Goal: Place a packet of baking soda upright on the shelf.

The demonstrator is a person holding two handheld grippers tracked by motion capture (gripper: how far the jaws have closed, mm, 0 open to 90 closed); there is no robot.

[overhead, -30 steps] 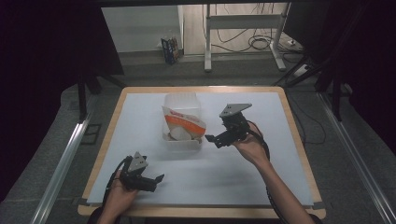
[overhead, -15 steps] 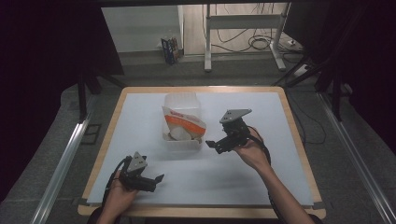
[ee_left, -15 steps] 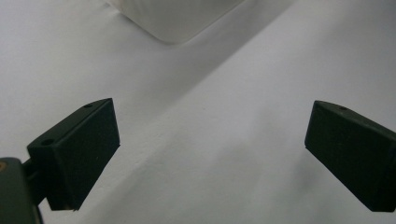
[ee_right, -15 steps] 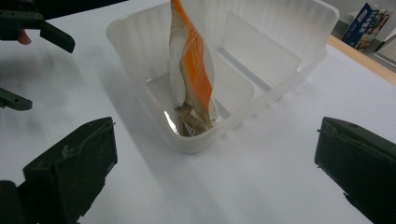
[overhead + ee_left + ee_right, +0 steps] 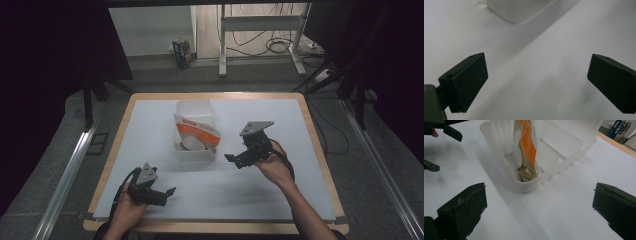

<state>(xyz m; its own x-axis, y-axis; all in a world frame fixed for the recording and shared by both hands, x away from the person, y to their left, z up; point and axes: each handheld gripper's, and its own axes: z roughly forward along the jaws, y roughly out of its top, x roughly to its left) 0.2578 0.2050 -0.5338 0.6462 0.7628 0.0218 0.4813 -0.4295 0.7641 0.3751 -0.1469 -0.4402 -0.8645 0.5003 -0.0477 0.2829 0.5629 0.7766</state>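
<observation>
Two grippers are in hand over a white table [image 5: 260, 195], and neither carries anything. The right gripper [image 5: 231, 159] is held above the surface just to the right of a translucent plastic container [image 5: 195, 107], its jaws pointing left toward the near corner of that container. In the right gripper view [image 5: 539, 207] its jaws stand spread wide with bare tabletop between them, apart from the container wall ahead.

The container sits near the middle of the table, well back from the person's edge. It is divided by an inner partition [image 5: 562, 138]. An orange-and-white snack packet [image 5: 197, 134] stands on edge in the compartment nearer the person, leaning against the walls, its lower end on the container floor [image 5: 527, 152].

The left gripper [image 5: 167, 192] rests low near the front left of the table, jaws pointing right. In the left gripper view [image 5: 536, 85] its jaws are likewise wide apart over bare surface, with a corner of the container [image 5: 516, 10] farther off at the top.

The two grippers are well apart from each other.
</observation>
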